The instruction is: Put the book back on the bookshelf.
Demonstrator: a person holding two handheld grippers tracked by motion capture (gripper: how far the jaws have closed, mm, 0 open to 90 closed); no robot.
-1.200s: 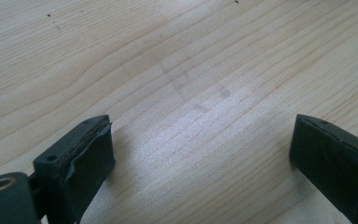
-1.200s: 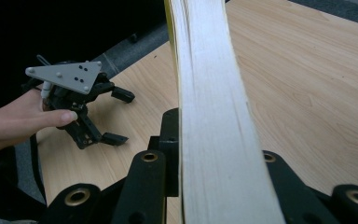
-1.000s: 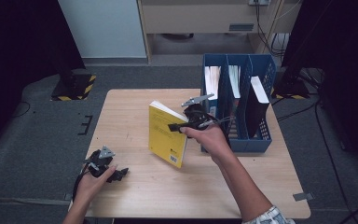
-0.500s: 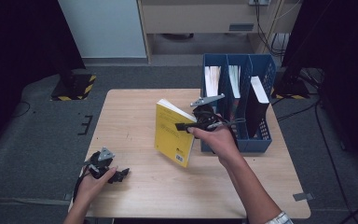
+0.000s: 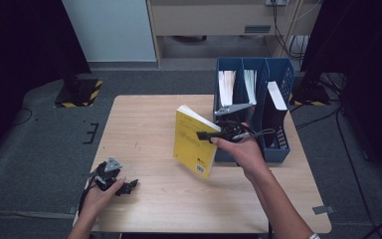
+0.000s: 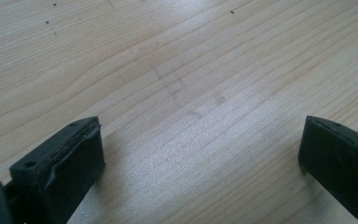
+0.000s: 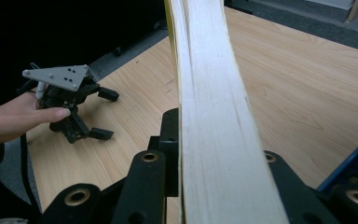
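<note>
- The thick yellow paperback book (image 5: 194,142) hangs tilted above the tabletop (image 5: 149,119), lifted clear of the wood, just beside the near left corner of the blue plastic file organiser (image 5: 273,149).
- The right tool (image 5: 214,135) is clenched on the book's white page edge (image 7: 214,140).
- The organiser stands at the right edge, white papers (image 5: 226,87) upright in its compartments.
- The left tool (image 5: 124,185) rests near the front left corner, jaws spread apart on bare wood.

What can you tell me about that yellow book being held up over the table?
The thick yellow paperback book has a glossy cover with small dark print near its lower corner and cream page edges. It is closed, lifted off the wooden table and tilted, beside the blue file rack. The right gripper is clamped on it.
</note>
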